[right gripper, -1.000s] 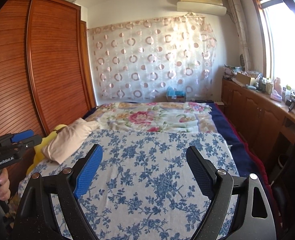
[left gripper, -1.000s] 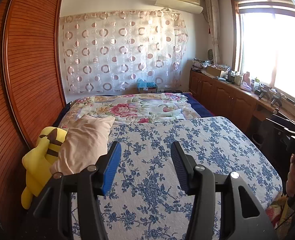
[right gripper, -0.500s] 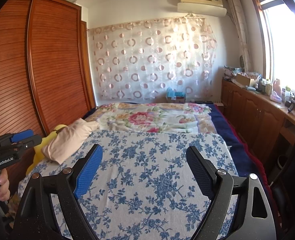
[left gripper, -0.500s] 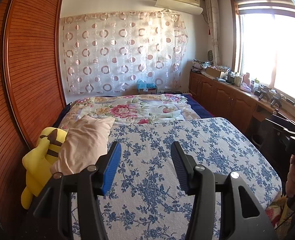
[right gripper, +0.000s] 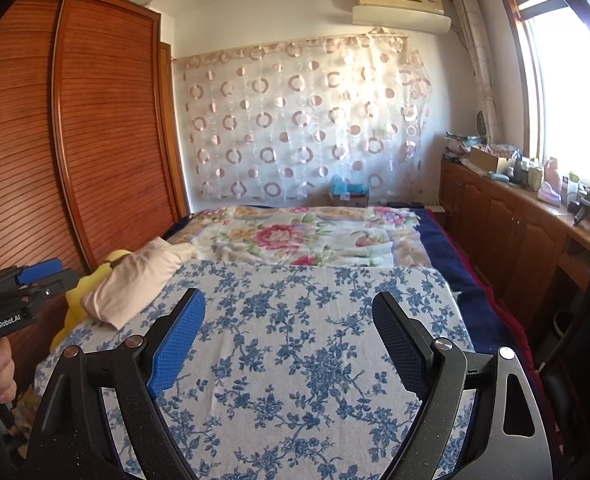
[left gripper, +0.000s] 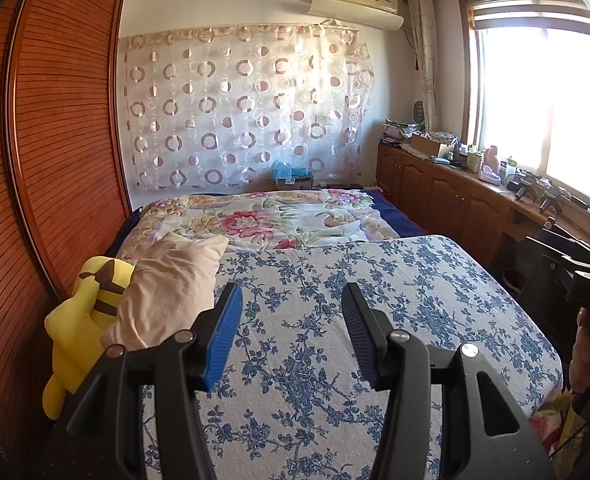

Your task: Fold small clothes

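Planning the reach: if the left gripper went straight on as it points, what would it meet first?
Probably the blue-flowered white bedspread: the open left gripper looks angled slightly down over it, nothing between its fingers. Depth is unclear.

Right tool point(right gripper: 289, 326) spread wide, above floral bedspread point(right gripper: 319, 344)

Bed cover point(left gripper: 375, 280): soft cloth, bumpy weave, blue flowers, not shiny.
Pillow point(left gripper: 167, 284): smooth pale cloth with wrinkles.
Yellow toy point(left gripper: 75, 328): soft, fuzzy plush.
Wardrobe doors point(left gripper: 55, 120): brown wood with thin ridges, a little shiny.
Left hand-held gripper point(left gripper: 291, 336): black matt plastic, silver metal bolts.
Blue pads point(right gripper: 177, 340): rough and dotted, like rubber.
Curtain point(right gripper: 303, 120): thin see-through cloth with shiny rings.
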The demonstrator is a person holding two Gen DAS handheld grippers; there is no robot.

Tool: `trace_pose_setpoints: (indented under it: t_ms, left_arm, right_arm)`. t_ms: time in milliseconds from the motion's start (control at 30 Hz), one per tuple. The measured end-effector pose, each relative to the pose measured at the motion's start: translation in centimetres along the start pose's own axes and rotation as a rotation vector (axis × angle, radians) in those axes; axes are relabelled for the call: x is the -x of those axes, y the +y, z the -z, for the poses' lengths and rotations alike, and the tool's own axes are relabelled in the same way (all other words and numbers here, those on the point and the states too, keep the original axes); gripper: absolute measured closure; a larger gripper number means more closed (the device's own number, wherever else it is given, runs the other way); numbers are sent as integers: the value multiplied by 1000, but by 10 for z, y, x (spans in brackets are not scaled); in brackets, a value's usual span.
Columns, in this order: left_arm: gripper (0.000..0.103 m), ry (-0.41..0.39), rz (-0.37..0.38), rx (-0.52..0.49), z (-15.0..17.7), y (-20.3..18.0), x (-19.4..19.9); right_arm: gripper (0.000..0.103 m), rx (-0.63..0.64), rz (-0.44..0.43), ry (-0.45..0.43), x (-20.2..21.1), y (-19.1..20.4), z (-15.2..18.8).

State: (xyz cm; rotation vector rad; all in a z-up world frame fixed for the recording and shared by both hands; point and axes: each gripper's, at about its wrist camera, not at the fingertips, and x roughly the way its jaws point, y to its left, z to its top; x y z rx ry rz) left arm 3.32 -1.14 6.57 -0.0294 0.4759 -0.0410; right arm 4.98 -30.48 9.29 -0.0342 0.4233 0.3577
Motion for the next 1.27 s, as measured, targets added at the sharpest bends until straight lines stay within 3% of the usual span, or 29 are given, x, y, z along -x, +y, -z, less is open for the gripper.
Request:
trace_pose_setpoints:
  t_ms: [1267]
  left_arm:
    - [52,-10,3,-7,-5,-2,5]
  right_arm:
    - [16,1,2,-5,1,-1,-1]
